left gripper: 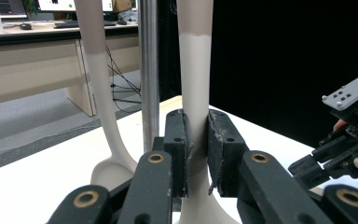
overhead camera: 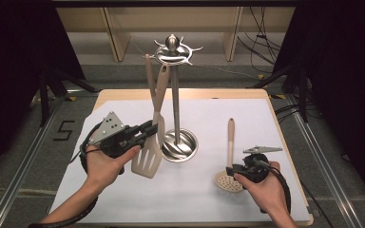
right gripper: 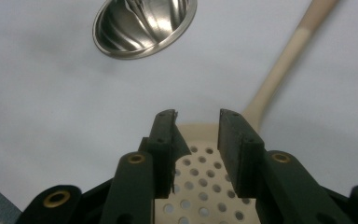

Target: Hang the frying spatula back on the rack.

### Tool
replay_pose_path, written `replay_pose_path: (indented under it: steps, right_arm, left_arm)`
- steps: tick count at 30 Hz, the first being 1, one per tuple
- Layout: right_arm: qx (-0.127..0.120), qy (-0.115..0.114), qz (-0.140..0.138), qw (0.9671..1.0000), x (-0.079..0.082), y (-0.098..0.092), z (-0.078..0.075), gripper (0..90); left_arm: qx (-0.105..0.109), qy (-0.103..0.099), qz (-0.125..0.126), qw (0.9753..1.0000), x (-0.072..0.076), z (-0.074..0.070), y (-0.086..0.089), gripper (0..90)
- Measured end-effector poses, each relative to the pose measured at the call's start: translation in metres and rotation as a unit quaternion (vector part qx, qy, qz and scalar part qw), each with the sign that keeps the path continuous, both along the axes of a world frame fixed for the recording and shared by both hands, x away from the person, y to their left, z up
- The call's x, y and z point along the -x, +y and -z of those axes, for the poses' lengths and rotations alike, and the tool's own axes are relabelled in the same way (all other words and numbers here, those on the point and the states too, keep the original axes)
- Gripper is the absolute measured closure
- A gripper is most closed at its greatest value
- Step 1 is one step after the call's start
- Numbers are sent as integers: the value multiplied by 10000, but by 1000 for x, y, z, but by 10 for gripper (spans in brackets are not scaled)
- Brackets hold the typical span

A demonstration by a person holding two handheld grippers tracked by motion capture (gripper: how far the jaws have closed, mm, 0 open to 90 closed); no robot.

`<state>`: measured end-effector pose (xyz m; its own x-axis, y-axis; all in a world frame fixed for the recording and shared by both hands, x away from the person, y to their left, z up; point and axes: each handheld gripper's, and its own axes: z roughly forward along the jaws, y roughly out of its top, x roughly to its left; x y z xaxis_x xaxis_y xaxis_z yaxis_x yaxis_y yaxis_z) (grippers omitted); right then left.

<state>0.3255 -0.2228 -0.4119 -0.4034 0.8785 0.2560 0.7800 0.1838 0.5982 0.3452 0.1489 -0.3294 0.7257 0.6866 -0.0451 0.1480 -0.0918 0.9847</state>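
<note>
Left gripper clenched on slotted spatula neck, beside stand pole. Right gripper released, above skimmer lying on desk. Judgement: keep handle vertical, lift hole squarely onto hook

- Turner: cream, slotted blade, handle going tan toward the stand's top; beside the stand's pole.
- Second utensil: same cream below, tan above, just beside the pole.
- Skimmer: cream bowl dotted with round holes, tan handle end; lying apart from the stand's base.
- Stand: shiny silver pole, hooks and ribbed, mirror-like base.
- Table cover: plain white, with a pale wood edge behind the stand.
- Left gripper: black jaws with brass-coloured rivets, grey plate.
- Right gripper: black as well, brass rivets, grey plate.
- Floor marking: black "5" on grey, left of the stand.
</note>
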Motion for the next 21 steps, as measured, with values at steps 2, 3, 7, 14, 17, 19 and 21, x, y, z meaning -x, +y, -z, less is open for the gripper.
replay_pose_path:
  steps: [2, 3, 7, 14, 17, 19, 21]
  right_arm:
    - [51, -37, -25, 10000, 0, -1, 0, 671]
    - [93, -109, -104, 9998, -1, -2, 1, 671]
    - [166, -125, -60, 9998, -1, -3, 0, 670]
    - [-7, 37, 16, 10000, 0, -2, 0, 669]
    - [-3, 22, 16, 10000, 0, -3, 0, 668]
    - [8, -20, -15, 10000, 0, -3, 1, 668]
    - [19, -28, -22, 10000, 0, -4, 1, 668]
  left_arm:
    - [17, 17, -22, 10000, -1, 1, -2, 783]
    - [11, 22, -27, 10000, -2, 1, -3, 783]
    - [23, 29, -26, 10000, -5, 3, -6, 782]
    - [22, 36, -47, 10000, -8, 6, -11, 781]
    - [12, 15, -59, 10000, -9, 6, -12, 780]
    - [-12, -13, -65, 10000, -10, 7, -12, 780]
    - [-22, -15, -69, 10000, -10, 7, -13, 779]
